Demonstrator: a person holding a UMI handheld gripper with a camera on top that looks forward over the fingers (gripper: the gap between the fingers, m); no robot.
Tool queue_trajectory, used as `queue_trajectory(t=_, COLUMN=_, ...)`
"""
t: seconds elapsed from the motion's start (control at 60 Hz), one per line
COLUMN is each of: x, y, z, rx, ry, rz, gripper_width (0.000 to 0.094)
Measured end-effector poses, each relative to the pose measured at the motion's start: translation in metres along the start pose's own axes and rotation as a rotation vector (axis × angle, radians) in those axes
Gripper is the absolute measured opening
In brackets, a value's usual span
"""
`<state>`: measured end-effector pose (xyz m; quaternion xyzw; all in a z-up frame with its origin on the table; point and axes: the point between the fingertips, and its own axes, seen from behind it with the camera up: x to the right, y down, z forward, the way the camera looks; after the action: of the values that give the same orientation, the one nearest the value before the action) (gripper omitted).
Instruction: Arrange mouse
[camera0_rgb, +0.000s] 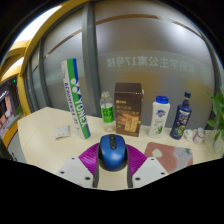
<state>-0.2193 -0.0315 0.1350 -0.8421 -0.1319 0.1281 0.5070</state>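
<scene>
Between the tool's (112, 172) spread fingers sits the blue mouse (112, 151) on a round purple mat (88, 155) on the tabletop (45, 135), long axis running straight ahead (whether the pads touch it is unclear).

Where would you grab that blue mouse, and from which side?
Across its two long flanks, coming from its rear end. The blue mouse lies flat on the table, lengthwise between the open gripper fingers, so both sides look reachable and narrow enough.
</scene>
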Motion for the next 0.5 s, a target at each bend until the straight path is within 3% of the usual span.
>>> queue_trajectory(t=0.133, x=0.091, y=-0.03, z=0.005, rx=0.035, ry=0.133, rz=0.063, gripper_width=0.0384)
queue_trajectory(t=0.35, x=0.208, y=0.068, z=0.044, rx=-0.157, ry=0.289, rz=0.114, gripper_width=0.0383)
queue_trajectory(t=0.5, x=0.231, y=0.101, z=0.055, rx=-0.208, ry=0.312, rz=0.132, gripper_width=0.0391)
